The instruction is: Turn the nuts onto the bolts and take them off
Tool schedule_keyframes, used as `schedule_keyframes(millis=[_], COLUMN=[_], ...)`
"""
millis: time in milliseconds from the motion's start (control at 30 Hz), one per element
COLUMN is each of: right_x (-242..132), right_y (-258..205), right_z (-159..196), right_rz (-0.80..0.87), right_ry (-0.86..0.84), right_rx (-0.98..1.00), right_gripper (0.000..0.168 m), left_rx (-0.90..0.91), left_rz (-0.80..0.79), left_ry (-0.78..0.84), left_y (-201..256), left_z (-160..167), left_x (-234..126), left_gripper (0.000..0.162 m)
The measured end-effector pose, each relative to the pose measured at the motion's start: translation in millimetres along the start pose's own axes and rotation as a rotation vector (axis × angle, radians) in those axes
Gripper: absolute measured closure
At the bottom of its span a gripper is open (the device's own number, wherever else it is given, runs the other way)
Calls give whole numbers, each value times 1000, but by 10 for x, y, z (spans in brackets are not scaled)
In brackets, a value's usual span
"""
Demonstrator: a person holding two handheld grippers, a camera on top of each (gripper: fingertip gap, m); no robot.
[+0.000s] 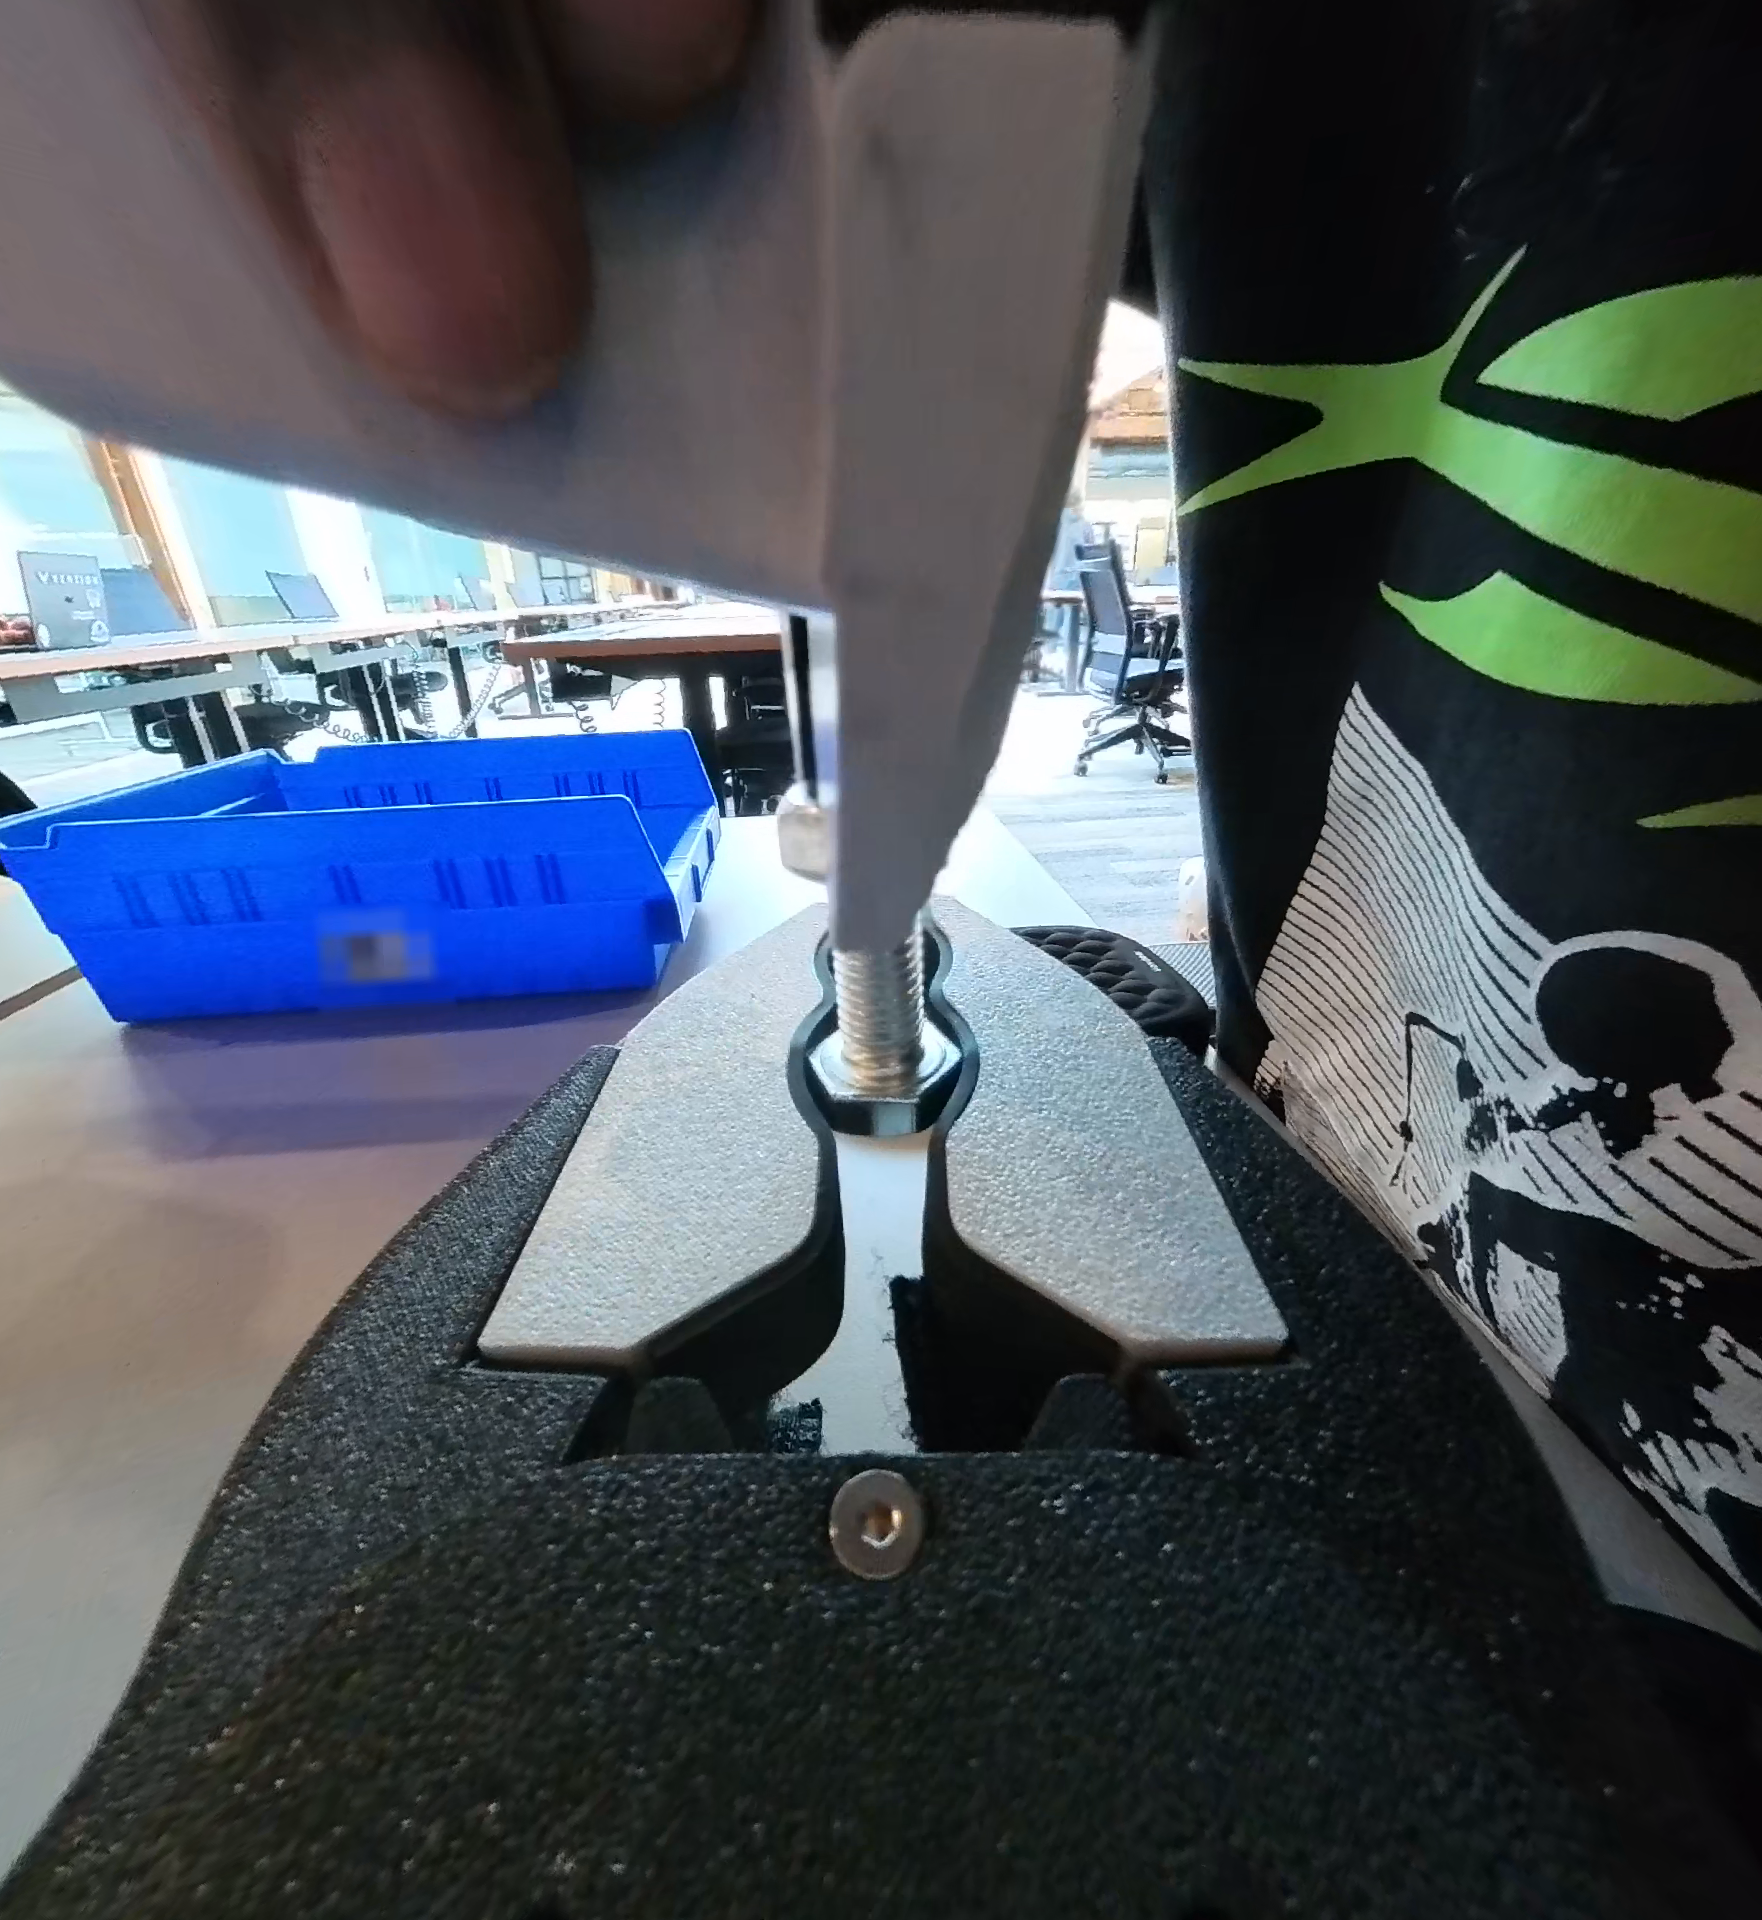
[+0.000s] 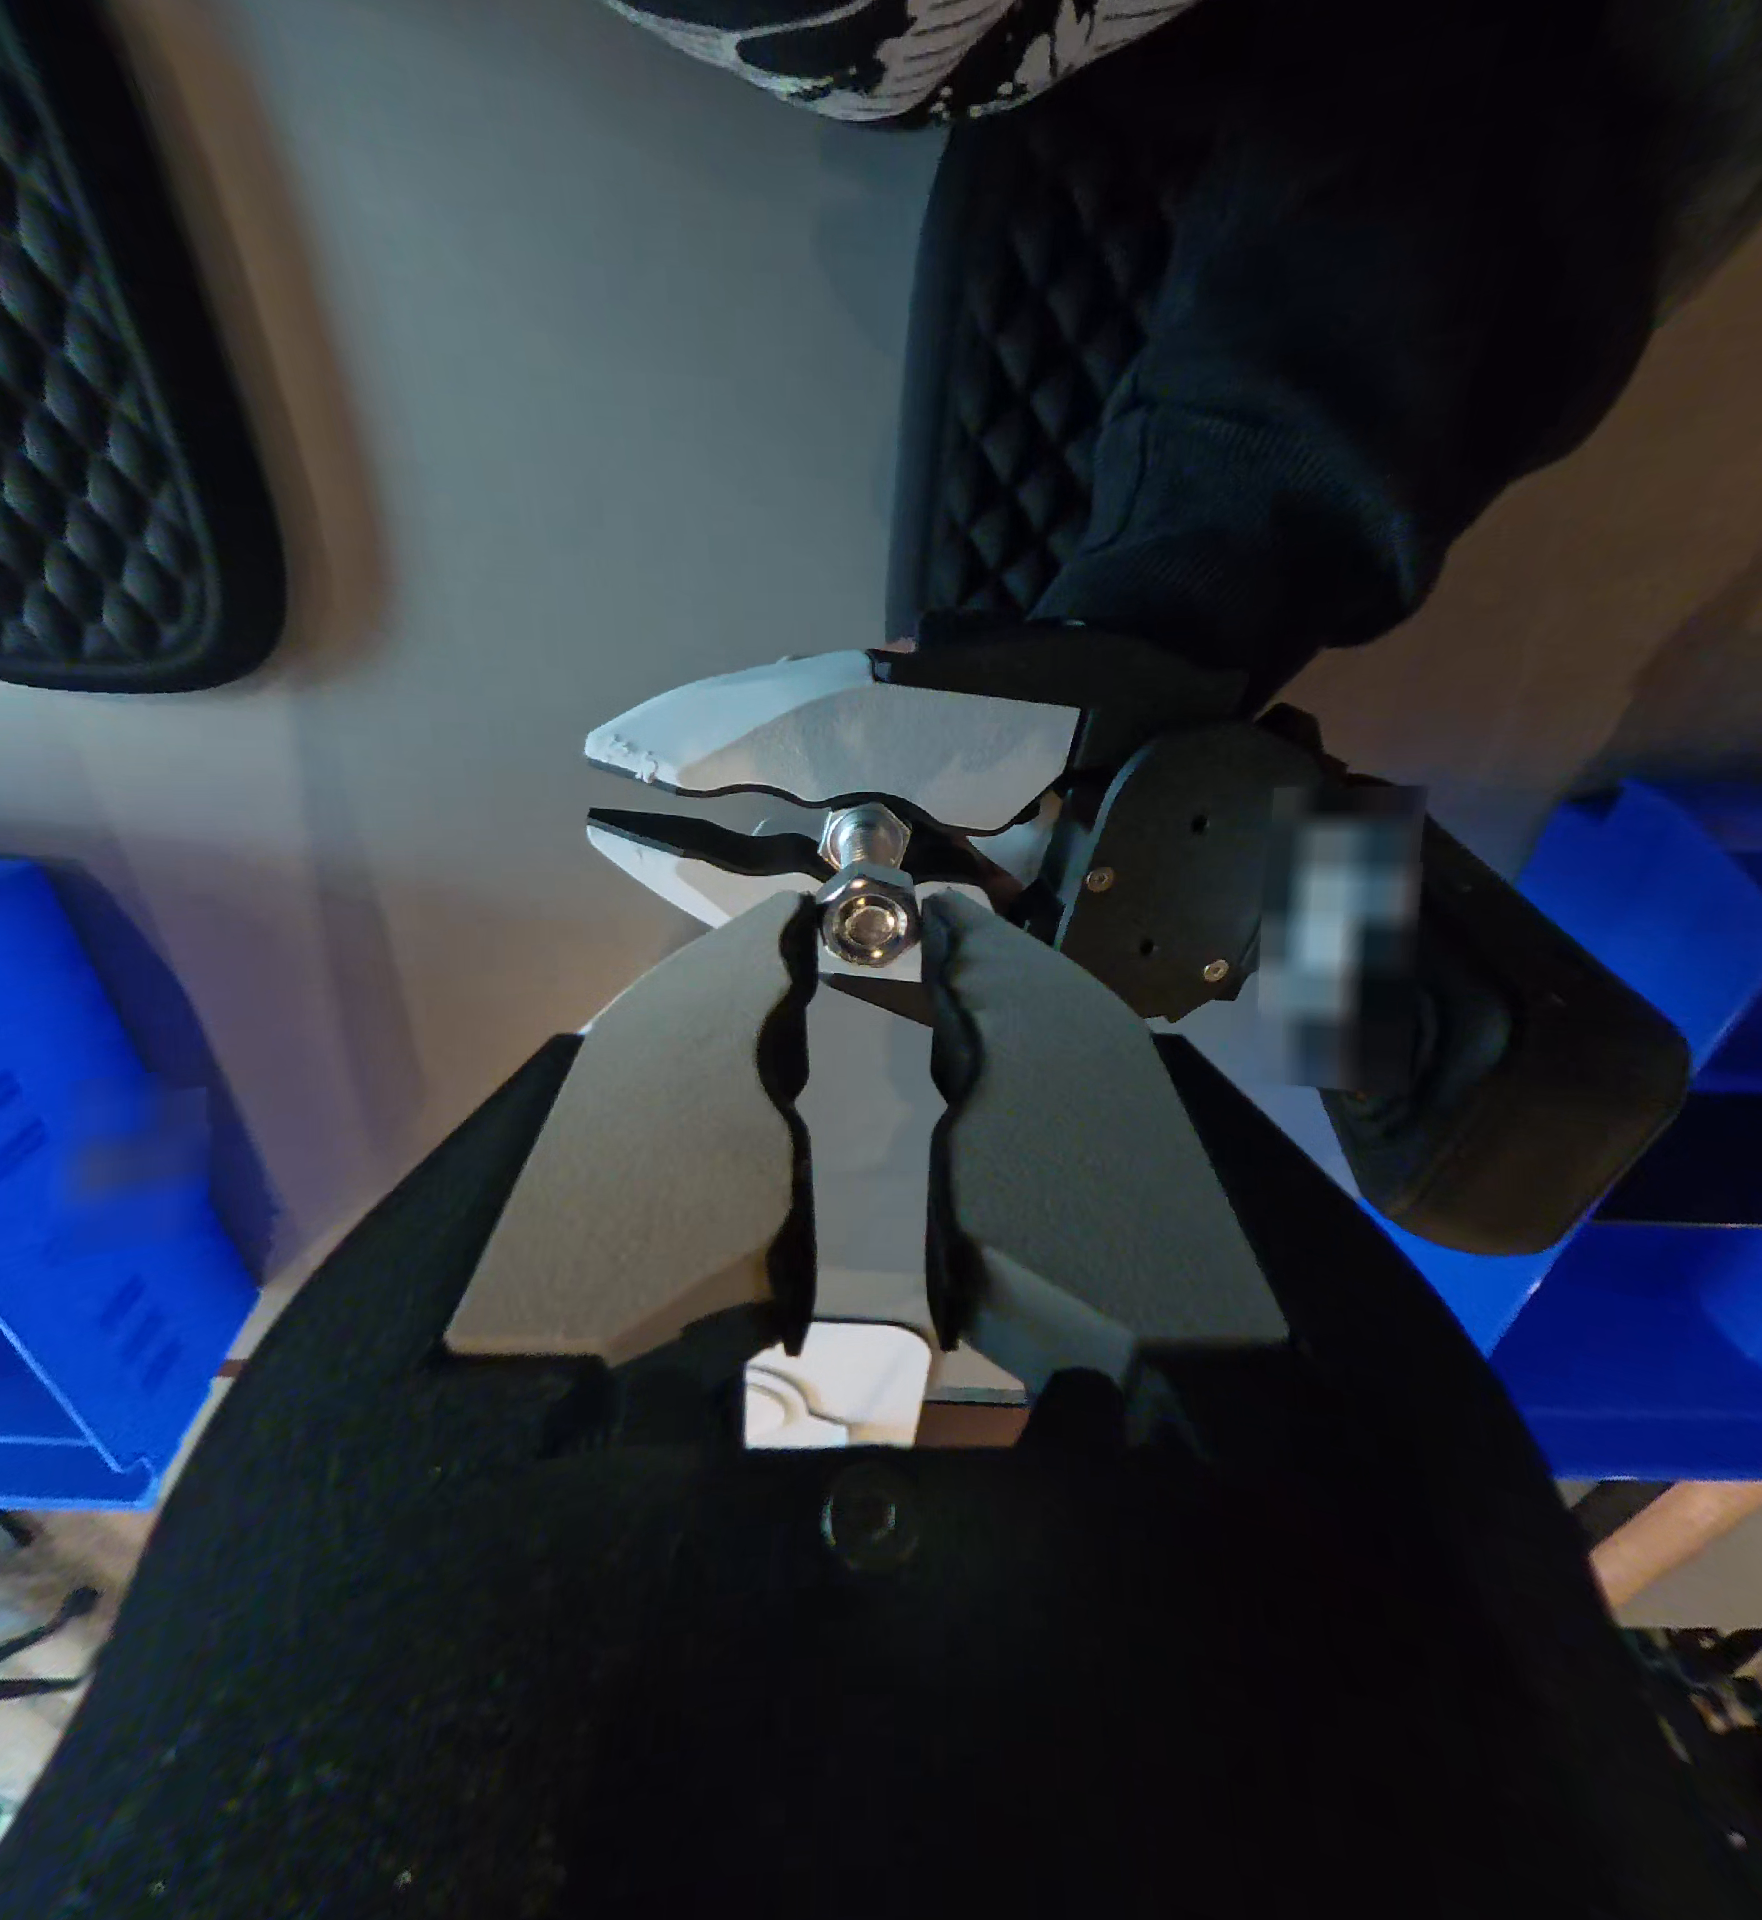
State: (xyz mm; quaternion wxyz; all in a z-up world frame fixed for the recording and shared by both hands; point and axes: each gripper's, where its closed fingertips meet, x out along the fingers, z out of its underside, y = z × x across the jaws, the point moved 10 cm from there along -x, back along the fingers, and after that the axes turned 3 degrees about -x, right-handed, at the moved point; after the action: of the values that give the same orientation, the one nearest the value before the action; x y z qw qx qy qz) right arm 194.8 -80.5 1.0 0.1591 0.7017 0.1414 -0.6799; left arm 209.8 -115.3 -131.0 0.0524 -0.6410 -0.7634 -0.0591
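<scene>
A steel bolt (image 1: 877, 997) stands upright above the grey table (image 1: 129, 1247). My left gripper (image 1: 882, 935) is shut on the hex at its lower end (image 1: 882, 1091), caught in the notch between the grey pads. My right gripper (image 1: 856, 883) comes down from above onto the bolt's top, where a nut (image 1: 802, 831) shows beside one finger. In the right wrist view, my right gripper (image 2: 866, 925) is shut on the nut (image 2: 866, 927) and looks down the bolt's axis. The left gripper (image 2: 612, 795) reaches in from the right and holds the bolt (image 2: 861, 831).
A blue bin (image 1: 337, 883) stands on the table to the left; more blue bins (image 2: 46, 1143) (image 2: 1687, 1143) flank the work spot. Two black padded mats (image 2: 56, 364) (image 2: 1022, 416) lie on the table. A person's black printed shirt (image 1: 1479, 727) is close on the right. The left gripper's tips are roughly 6 cm from the right gripper's.
</scene>
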Motion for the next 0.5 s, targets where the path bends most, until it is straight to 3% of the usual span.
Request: schedule_keyframes(millis=[167,367,433,500], right_x=[15,46,63,72], right_y=[18,-2,-9,-16], right_z=[44,74,77,74], right_rz=[10,-21,-32,-17], right_ry=[-2,-39,-26,-24], right_rx=[193,1056,1196,1206], right_gripper=[150,151,151,151], left_rx=[-1,-2,0,-1], left_rz=[-11,-24,-20,-19], left_ry=[5,5,-4,-5], left_y=[-5,-12,-9,-10], left_z=[-1,0,5,6], left_x=[-10,-14,-5,-5], left_gripper=[151,151,151,151])
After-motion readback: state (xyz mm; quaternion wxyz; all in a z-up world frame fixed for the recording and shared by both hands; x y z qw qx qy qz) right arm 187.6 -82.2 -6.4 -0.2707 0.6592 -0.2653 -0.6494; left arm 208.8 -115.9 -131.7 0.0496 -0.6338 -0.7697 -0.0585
